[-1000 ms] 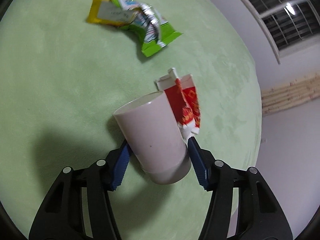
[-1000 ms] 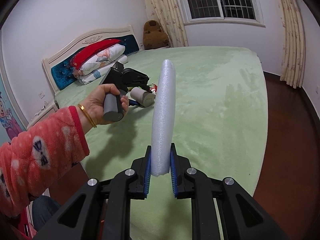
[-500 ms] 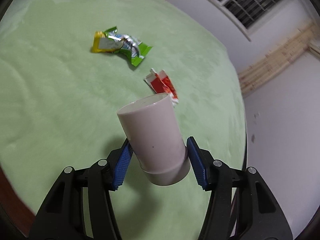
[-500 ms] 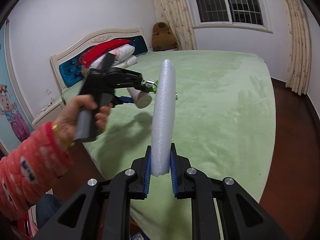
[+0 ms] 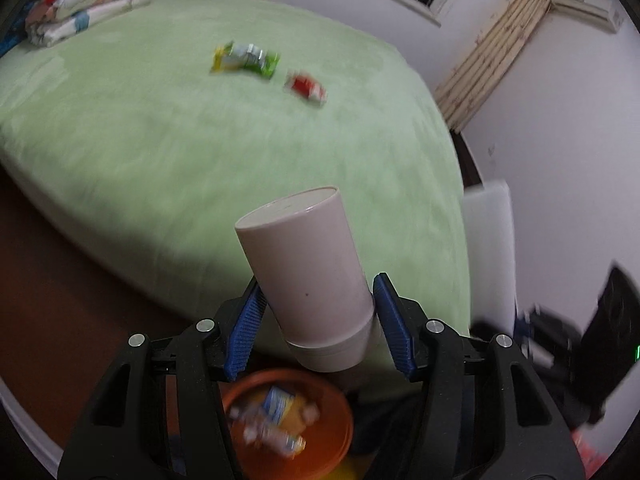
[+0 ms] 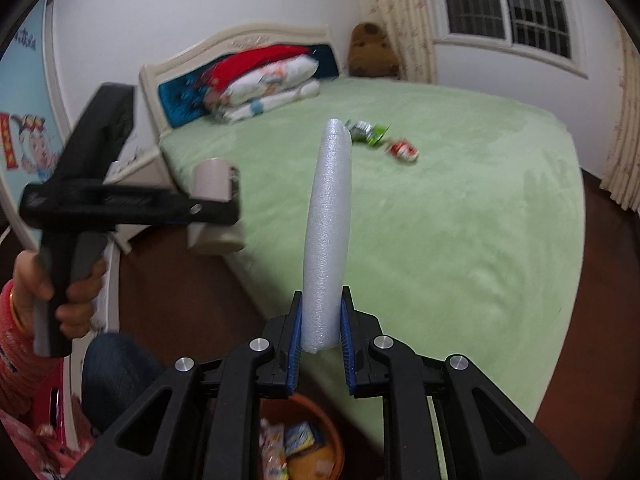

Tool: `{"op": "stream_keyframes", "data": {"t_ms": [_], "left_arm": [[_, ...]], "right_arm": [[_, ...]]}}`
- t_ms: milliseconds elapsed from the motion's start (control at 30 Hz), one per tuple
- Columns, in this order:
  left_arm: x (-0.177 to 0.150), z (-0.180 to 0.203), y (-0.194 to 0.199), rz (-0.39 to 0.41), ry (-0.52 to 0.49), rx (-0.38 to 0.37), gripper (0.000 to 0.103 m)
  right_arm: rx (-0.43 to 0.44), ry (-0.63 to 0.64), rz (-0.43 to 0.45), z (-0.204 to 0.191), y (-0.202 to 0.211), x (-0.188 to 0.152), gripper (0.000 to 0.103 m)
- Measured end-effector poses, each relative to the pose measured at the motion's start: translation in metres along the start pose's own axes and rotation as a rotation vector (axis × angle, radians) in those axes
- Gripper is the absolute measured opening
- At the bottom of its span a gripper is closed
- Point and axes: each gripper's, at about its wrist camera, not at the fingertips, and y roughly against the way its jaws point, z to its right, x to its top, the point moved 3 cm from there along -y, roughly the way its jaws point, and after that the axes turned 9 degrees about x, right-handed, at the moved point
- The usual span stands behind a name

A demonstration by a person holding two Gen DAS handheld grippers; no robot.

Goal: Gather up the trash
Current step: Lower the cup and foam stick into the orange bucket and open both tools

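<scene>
Bed surface: a green plush cover fills the middle of both views, smooth and mostly bare; its near edge drops to a pale mattress side.
Floor: dark reddish-brown boards run along the bed's left edge and lower right in the right wrist view.
Headboard: cream frame with a blue padded panel, upper left of centre in the right wrist view, with folded quilts and a red pillow stacked against it.
Window: barred, dark outside, upper right; patterned curtains hang beside it, and a brown soft toy sits at the bed's far corner.
Walls: plain white; a cartoon poster at the far left edge.
Loose trash: a green-and-yellow wrapper and a red-and-white wrapper lie near each other on the cover, upper centre of the left wrist view.
Bin: an orange basket at the bottom centre, on the floor by the bed, with wrappers inside, blurred.
Left gripper: its blue pads clamp a pale pink cup, tilted, above the bin's far rim.
Right gripper: jaws narrow, pinching a white foam tube that stands up the frame's centre.
Person: a hand in a red patterned sleeve grips the left tool's handle, lower left of the right wrist view.
</scene>
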Motion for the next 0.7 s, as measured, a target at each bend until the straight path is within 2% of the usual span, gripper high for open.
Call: {"op": "stream_keyframes", "data": {"t_ms": [100, 200, 333, 567, 700], "left_arm": [[-0.042, -0.011, -0.005, -0.059, 0.010, 0.017, 0.054], [-0.095, -0.026, -0.032, -0.175, 0.027, 0.030, 0.054], [-0.143, -0.042, -0.075, -0.326, 0.086, 0.034, 0.054], [-0.194, -0.055, -0.146, -0.516, 0.168, 0.059, 0.054], [-0.217, -0.051, -0.177, -0.620, 0.162, 0.072, 0.054]], "right_arm": [[0.030, -0.023, -0.088, -0.009, -0.017, -0.027, 0.017], [0.075, -0.074, -0.191, -0.014, -0.041, -0.057, 0.017], [0.101, -0.160, -0.357, -0.014, -0.082, -0.104, 0.017], [0.122, -0.306, -0.589, -0.006, -0.139, -0.169, 0.017], [0.102, -0.323, -0.668, -0.006, -0.159, -0.192, 0.019]]}}
